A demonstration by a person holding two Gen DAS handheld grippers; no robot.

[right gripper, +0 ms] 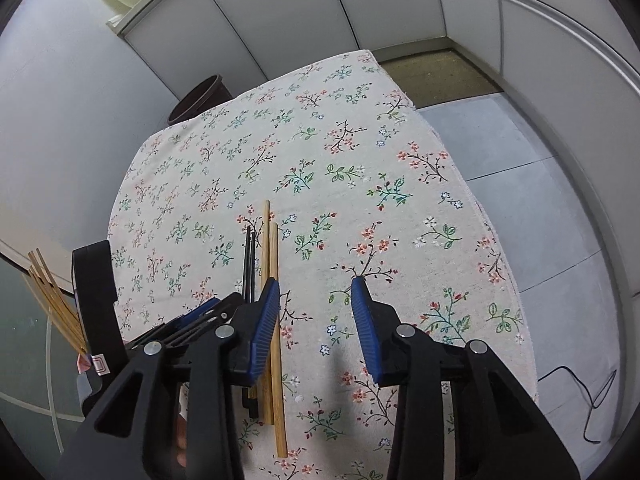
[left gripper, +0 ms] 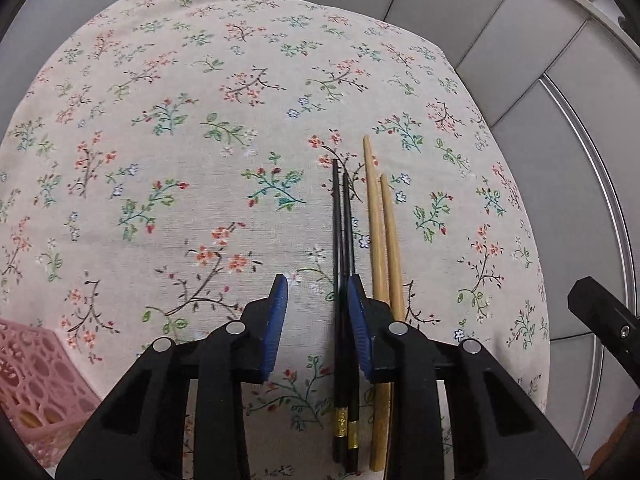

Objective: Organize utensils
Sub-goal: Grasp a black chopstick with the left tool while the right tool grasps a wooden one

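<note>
Sorting barely begun: black chopsticks (left gripper: 343, 280) and wooden chopsticks (left gripper: 382, 264) lie on my counter (left gripper: 160, 140); left gripper (left gripper: 317, 292) fingers narrow around the black pair, ungripped; right gripper (right gripper: 315, 292) fingers apart, empty.

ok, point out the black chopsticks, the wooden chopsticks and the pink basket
black chopsticks (left gripper: 343, 236): left wrist view, mid shafts.
wooden chopsticks (left gripper: 381, 232): left wrist view, mid shafts.
pink basket (left gripper: 38, 376): left wrist view, perforated side wall.

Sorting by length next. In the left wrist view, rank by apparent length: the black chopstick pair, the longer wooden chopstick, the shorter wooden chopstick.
1. Longer wooden chopstick
2. Black chopstick pair, close behind; fisheye stretch makes this order unsure
3. Shorter wooden chopstick; its near end is hidden behind the left hand-held gripper, so unsure
</note>
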